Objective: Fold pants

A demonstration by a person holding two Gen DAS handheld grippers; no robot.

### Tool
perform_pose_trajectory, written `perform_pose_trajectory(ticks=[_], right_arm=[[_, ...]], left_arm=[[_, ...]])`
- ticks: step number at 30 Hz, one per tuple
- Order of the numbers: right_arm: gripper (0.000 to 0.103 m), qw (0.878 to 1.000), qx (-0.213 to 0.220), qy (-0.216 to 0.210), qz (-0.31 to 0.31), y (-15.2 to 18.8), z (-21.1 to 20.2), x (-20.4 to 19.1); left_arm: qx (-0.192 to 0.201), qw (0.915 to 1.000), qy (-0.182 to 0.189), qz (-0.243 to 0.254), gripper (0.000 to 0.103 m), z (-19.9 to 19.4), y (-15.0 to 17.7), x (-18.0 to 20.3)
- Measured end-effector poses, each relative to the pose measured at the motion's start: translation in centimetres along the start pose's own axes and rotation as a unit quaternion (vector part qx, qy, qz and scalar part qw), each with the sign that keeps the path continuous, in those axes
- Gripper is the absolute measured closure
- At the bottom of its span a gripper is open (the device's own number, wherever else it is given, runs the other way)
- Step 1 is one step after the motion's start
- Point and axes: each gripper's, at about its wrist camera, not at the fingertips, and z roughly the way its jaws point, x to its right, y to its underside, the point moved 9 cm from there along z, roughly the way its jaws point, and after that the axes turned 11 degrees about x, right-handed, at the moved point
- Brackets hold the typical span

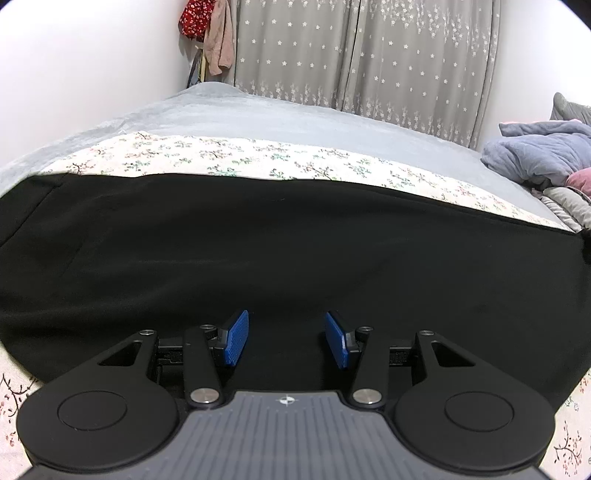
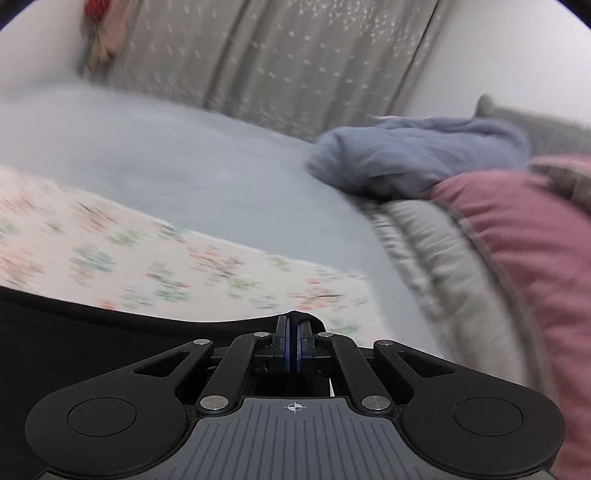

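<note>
The bed point(image 1: 295, 122) has a wide free area of grey cover at its far side, up to the curtain point(image 1: 369, 55). At the right edge a blue blanket point(image 2: 417, 155), a pink cushion point(image 2: 517, 236) and a grey quilt point(image 2: 424, 240) block the way. The black pants point(image 1: 258, 236) cover the near edge, flat and low. At the far left corner, hanging clothes point(image 1: 210, 33) stand beside the wall.

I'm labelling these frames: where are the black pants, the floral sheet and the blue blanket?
black pants point(image 1: 295, 251), left wrist view, middle of the cloth
floral sheet point(image 1: 258, 157), left wrist view, strip behind the pants
blue blanket point(image 2: 417, 155), right wrist view, bunched middle
</note>
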Motion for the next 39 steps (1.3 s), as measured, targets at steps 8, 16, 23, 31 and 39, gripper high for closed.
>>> perform_pose_trajectory(ticks=[8, 16, 23, 31, 39], right_arm=[[0.041, 0.999, 0.007, 0.041, 0.004, 2.8, -0.4, -0.9], [0.029, 0.975, 0.001, -0.100, 0.198, 6.0, -11.4, 3.0], [0.050, 0.972, -0.101, -0.009, 0.212, 14.3, -13.6, 6.4], [0.049, 0.967, -0.040, -0.059, 0.243, 9.6, -17.2, 2.8], [0.040, 0.969, -0.104, 0.000, 0.224, 11.0, -18.5, -2.7]], left_arm=[[-0.005, 0.9999, -0.012, 0.010, 0.044, 0.3, 0.0, -0.6], [-0.016, 0.9974, -0.069, 0.012, 0.044, 0.5, 0.0, -2.6], [-0.027, 0.9923, -0.121, -0.001, 0.042, 0.1, -0.4, -5.0], [-0.032, 0.9861, -0.144, -0.076, 0.043, -0.8, -1.0, -8.3], [-0.012, 0.9675, -0.168, -0.189, 0.044, -2.7, -2.1, -13.3]])
